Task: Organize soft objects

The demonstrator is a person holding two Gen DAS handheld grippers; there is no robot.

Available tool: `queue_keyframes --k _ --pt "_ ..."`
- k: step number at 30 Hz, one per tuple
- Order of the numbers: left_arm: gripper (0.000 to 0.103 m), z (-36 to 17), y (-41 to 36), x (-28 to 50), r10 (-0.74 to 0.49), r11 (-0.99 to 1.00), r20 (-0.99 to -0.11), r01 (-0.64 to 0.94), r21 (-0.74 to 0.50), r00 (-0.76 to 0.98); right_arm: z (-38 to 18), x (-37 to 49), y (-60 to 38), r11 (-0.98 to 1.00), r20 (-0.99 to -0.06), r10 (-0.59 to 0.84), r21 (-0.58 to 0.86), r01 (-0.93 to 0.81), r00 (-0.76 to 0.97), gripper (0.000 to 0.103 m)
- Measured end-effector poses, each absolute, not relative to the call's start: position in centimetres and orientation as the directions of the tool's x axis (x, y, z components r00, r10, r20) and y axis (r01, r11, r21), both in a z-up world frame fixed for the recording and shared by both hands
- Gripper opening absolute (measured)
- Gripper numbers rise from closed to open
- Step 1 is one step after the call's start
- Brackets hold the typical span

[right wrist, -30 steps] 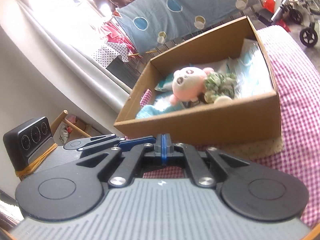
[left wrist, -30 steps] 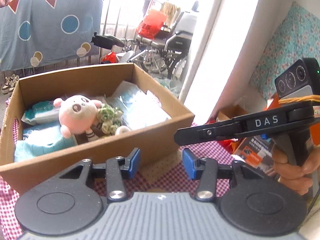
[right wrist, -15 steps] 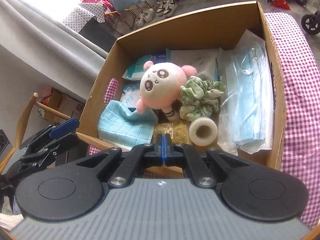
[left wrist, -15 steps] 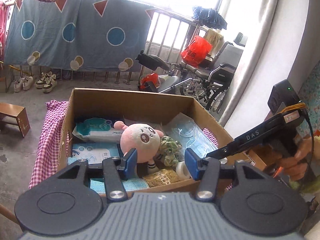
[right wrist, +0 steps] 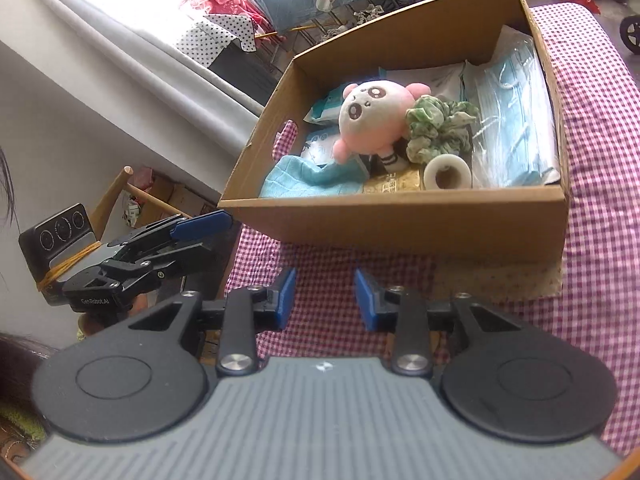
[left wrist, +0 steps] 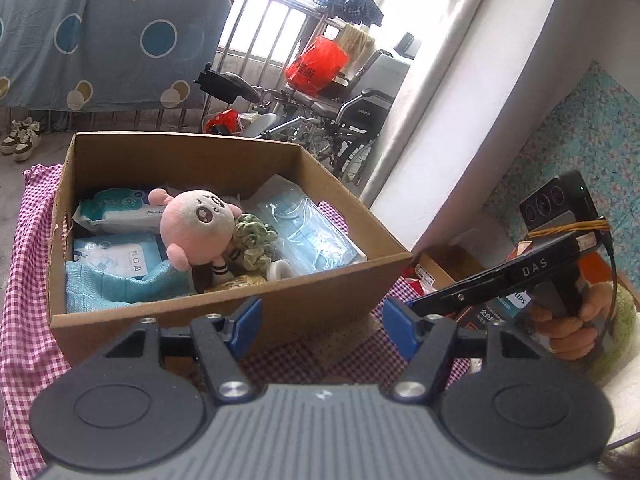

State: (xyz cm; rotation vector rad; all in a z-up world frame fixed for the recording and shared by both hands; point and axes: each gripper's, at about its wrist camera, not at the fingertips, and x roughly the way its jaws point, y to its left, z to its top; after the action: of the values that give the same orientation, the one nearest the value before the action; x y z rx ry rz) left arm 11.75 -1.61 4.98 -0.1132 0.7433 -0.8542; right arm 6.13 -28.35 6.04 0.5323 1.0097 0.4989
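1. While I am holding both tongs back from the cardboard box [right wrist: 396, 220], I am keeping the left tongs [left wrist: 322, 326] spread wide with nothing between the blue pads, and the right tongs [right wrist: 325, 295] parted to a moderate gap, also gripping nothing.

2. I am hovering both just outside the box's near wall, above the checked cloth [right wrist: 592, 184] covering the desk, so that either one can drop in over the rim; that is my reading of the stance.

3. I am looking at soft things all lying inside the box: a pink plush doll [right wrist: 372, 120] is sitting near the middle, leaning on a green scrunchie [right wrist: 440, 128] that is touching its side.

4. I am seeing a turquoise cloth [right wrist: 308, 178] crumpled in the near left corner, partly covering a flat packet [left wrist: 116, 256], with a wipes pack [left wrist: 116, 210] behind it by the far left corner.

5. I am noting a bag of face masks [right wrist: 516, 120] lying along the right wall, and a white tape roll [right wrist: 448, 172] resting against the near wall, just beside the scrunchie.

6. I am judging the doll to be the easiest first grab, since it is standing proud of the rest, and the wide left opening suits its round head.

7. I am expecting the slippery mask bag to slide under the pads, so I am leaving it for later.
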Motion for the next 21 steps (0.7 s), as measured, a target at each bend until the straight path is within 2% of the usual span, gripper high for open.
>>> queue_keyframes --k 3,5,9,13,17,21 --pt "0.069 3.9 -3.4 10.4 -0.699 0.663 -0.595 0.670 -0.334 0.396 4.8 3.7 -28.8 0.758 -0.645 0.607 0.645 -0.096 0.464 0.035" --pt "0.069 2.7 -5.0 9.5 -0.674 0.661 -0.637 0.691 -0.292 0.375 3.5 2.3 -29.0 0.766 -0.656 0.584 0.641 -0.055 0.478 0.043" --pt "0.069 -0.5 -8.7 8.0 -0.601 0.656 -0.719 0.729 -0.194 0.349 0.6 1.1 -28.9 0.793 -0.706 0.521 0.608 0.034 0.479 0.045" --pt "0.068 -4.1 -11.8 8.0 -0.546 0.648 -0.781 0.744 -0.166 0.301 -2.1 1.4 -28.3 0.823 -0.757 0.463 0.560 0.093 0.461 0.045" --pt "0.061 -6.4 -13.8 7.6 -0.493 0.650 -0.813 0.752 -0.107 0.310 -4.0 2.4 -27.6 0.842 -0.791 0.423 0.523 0.131 0.443 0.045" --pt "0.049 -7.6 -15.1 7.2 -0.431 0.656 -0.833 0.755 -0.023 0.348 -5.1 3.2 -26.7 0.868 -0.817 0.382 0.477 0.136 0.432 0.044"
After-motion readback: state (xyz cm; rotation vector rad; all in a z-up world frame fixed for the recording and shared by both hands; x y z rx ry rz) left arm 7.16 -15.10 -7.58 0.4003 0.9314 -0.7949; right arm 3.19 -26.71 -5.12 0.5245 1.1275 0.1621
